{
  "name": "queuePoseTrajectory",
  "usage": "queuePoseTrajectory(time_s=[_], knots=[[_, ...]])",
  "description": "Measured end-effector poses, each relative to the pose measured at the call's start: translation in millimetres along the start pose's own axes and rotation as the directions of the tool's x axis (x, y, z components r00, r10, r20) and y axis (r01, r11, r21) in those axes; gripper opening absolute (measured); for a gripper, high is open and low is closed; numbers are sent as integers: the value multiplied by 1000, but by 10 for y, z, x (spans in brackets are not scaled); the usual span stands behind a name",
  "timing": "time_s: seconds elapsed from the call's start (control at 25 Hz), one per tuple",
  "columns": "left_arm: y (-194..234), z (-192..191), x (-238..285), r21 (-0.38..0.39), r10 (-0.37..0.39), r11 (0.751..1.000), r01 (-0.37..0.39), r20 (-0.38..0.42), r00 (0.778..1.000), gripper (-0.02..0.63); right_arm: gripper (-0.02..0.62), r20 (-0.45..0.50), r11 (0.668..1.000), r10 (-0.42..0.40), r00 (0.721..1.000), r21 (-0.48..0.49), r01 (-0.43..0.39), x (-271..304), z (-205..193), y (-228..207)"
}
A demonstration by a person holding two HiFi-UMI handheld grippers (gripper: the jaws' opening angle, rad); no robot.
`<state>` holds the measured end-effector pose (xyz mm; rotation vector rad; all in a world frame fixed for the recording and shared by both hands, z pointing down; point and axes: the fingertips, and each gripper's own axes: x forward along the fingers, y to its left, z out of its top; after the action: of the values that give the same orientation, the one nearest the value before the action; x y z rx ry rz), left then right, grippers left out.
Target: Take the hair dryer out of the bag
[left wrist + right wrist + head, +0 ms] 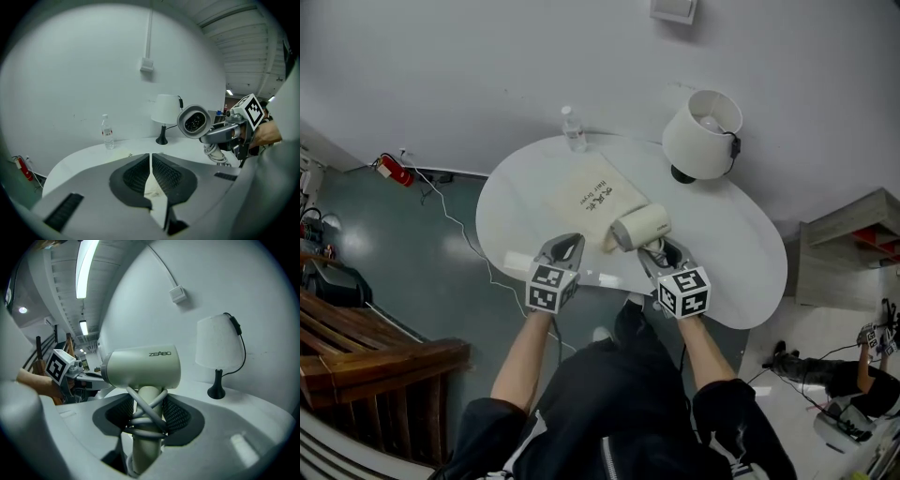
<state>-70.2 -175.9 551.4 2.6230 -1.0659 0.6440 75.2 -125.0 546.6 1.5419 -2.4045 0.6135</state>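
Your two forearms reach forward from your body, side by side, over the near edge of the white table point(731, 253). Both claws point away from you and slope a little downward, with the marker cubes on top.

Your right claw point(661, 251) is closed on the handle of the hair dryer point(641, 226). The grey cord point(147, 420) is wound around this handle, so the pads press on the cord too. The hair dryer is outside the bag point(592, 195) and it is lifted above the table, just over the near end of the bag, with its barrel lying across.

Your left claw point(569, 246) is closed almost fully, and a thin piece of cream cloth is pinched between the pads; it seems to be the near edge of the bag. The rest of the bag lies flat on the table, between you and the bottle point(573, 128). The lamp point(701, 134) stands to the right.
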Motion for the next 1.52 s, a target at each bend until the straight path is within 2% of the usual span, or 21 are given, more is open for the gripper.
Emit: queuePoseTrajectory(time_s=[0.56, 1.52], knots=[[-351, -380, -825, -3, -21, 1000, 21, 61, 998, 26, 189, 69, 998, -53, 996, -40, 56, -757, -319, 836], [-366, -491, -1025, 31, -61, 998, 59, 80, 995, 26, 187, 93, 992, -111, 989, -41, 115, -941, -370, 1062]])
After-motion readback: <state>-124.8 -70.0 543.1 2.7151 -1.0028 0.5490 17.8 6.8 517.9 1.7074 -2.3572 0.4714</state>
